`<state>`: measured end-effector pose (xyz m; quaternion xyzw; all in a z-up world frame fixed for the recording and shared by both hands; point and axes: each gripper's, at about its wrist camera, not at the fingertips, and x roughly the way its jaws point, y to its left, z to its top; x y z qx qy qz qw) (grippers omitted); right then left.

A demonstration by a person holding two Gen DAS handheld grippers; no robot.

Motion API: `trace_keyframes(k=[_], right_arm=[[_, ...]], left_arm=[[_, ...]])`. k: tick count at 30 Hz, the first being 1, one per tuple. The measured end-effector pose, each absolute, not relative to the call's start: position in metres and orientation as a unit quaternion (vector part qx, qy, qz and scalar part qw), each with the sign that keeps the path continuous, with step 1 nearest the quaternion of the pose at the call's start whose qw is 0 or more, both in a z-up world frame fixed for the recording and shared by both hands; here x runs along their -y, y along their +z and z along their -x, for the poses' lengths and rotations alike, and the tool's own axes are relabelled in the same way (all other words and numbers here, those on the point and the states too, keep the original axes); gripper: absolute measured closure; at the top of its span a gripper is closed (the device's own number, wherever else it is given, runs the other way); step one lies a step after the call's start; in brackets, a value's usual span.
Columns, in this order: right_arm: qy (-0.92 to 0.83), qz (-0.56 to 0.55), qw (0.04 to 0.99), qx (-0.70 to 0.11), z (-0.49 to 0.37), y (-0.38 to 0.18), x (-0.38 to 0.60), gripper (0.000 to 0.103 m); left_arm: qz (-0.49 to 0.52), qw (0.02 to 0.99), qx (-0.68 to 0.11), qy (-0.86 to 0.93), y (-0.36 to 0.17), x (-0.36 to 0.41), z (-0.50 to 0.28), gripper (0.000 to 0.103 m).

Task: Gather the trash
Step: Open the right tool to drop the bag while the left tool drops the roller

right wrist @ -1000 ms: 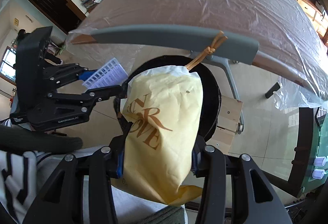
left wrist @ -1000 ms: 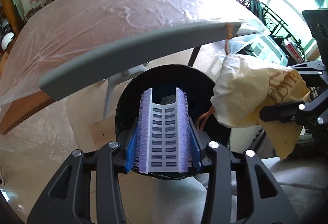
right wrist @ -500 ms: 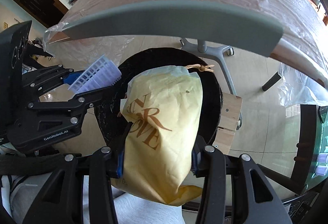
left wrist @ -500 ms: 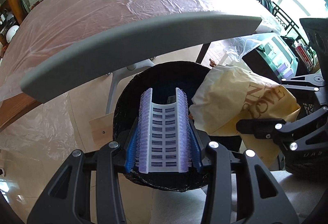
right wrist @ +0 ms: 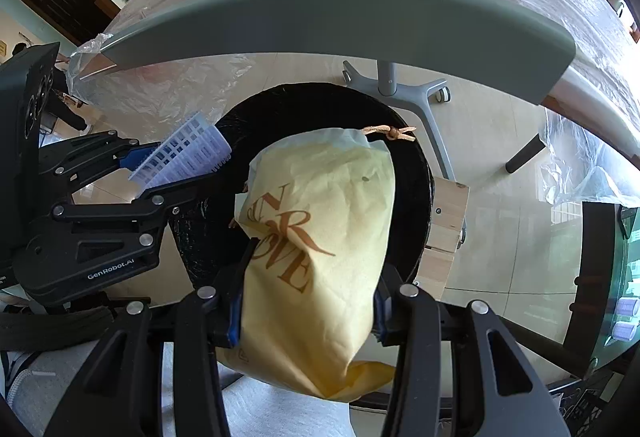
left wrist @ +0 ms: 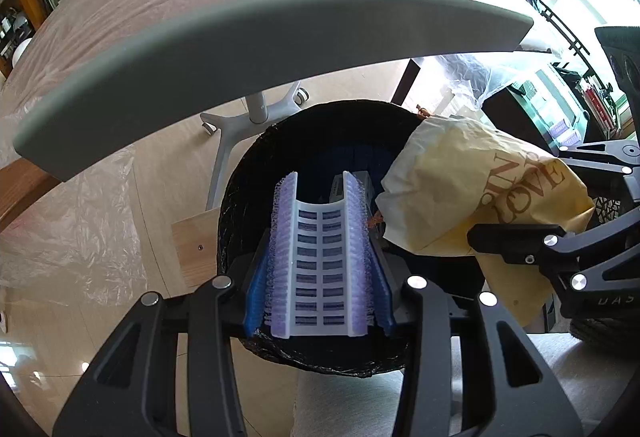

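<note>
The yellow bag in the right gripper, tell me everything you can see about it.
The yellow bag is a soft, crinkled pouch, paper or thin fabric by its look, with brown lettering and a tan drawstring knotted at its gathered mouth. The right gripper clamps its lower half between blue pads, the mouth end pointing away over the black-lined trash bin. Its bottom corner hangs loose behind the fingers.

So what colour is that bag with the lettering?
Pale yellow bag, brown lettering; clearest in the right wrist view.
</note>
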<state>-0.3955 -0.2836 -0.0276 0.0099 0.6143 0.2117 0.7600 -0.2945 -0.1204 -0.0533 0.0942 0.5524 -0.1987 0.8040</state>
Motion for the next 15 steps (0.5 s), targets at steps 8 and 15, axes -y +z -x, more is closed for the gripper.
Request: trace_keyframes(k=[8, 15], right_arm=[[0.214, -0.011, 0.755, -0.62, 0.3923, -0.0336, 0.2823, 0.059], [0.208, -0.023, 0.757, -0.619, 0.3921, -0.0334, 0.2877, 0.047]], left_arm=[[-0.094, 0.804, -0.551, -0.203, -0.0533, 0.1223, 0.2939, 0.059], [-0.08, 0.802, -0.552, -0.213, -0.0546, 0.1202, 0.2918, 0.049]])
